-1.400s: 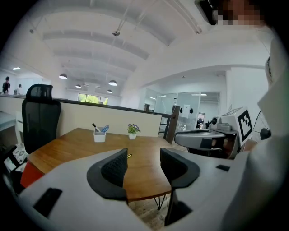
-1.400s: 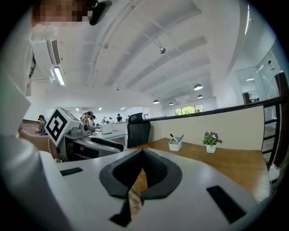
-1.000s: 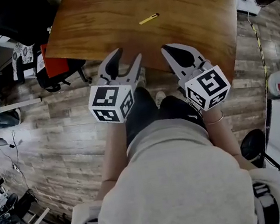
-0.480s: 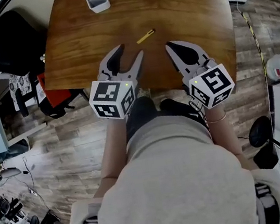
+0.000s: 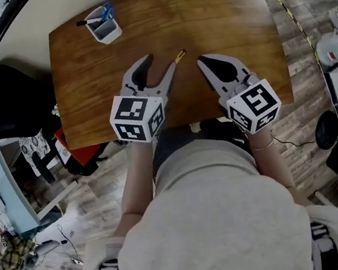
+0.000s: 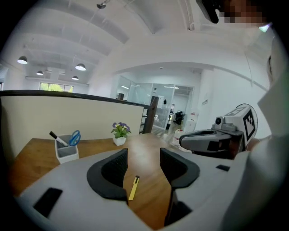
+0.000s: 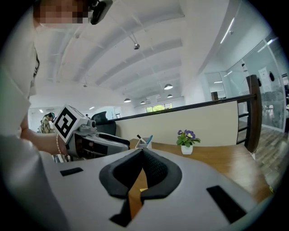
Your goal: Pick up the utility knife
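Head view has us over the table (image 5: pixel 233 19). Our left hand-held gripper (image 5: pixel 159 63) hovers with jaws spread wide, while our right hand-held gripper (image 5: pixel 202 62) alongside has its jaws pressed together on nothing. The yellow utility knife (image 5: pixel 180 54) lies flat near the table's middle, just past the left tips, untouched.

We see bright, even indoor light; ceiling lamps (image 6: pixel 80 66) glow at ten o'clock in the left gripper view; a pale sheen lies on the desk (image 6: pixel 145 149); both gripper views bend and darken at their rims; shadows are soft.
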`<state>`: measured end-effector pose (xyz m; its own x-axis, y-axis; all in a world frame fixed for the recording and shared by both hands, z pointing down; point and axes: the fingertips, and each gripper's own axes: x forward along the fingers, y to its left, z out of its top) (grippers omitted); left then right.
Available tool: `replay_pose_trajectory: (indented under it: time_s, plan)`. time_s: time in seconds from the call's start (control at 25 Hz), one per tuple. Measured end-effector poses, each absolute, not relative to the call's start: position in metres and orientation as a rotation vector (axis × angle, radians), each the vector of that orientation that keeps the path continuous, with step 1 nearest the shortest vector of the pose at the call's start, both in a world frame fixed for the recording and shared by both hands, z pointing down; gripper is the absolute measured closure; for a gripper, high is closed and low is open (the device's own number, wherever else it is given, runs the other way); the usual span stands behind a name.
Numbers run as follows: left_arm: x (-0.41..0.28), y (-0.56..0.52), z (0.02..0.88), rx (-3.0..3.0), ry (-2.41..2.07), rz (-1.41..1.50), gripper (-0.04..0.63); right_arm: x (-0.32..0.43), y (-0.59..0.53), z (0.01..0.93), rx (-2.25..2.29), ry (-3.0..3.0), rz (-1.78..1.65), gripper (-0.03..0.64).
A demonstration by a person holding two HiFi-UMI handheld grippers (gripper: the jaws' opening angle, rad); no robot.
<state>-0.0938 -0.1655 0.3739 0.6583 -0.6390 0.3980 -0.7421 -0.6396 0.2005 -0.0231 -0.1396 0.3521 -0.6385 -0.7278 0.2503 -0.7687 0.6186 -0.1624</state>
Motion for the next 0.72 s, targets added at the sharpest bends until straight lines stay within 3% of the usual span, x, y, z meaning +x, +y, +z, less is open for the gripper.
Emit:
replay_pose_trajectory:
  time_s: [0.72]
  plan:
    - [-0.051, -0.169, 0.419, 2.526, -0.813, 0.514, 0.385, 0.008, -0.142, 0.385, 1.429, -2.543, 0.514, 0.604]
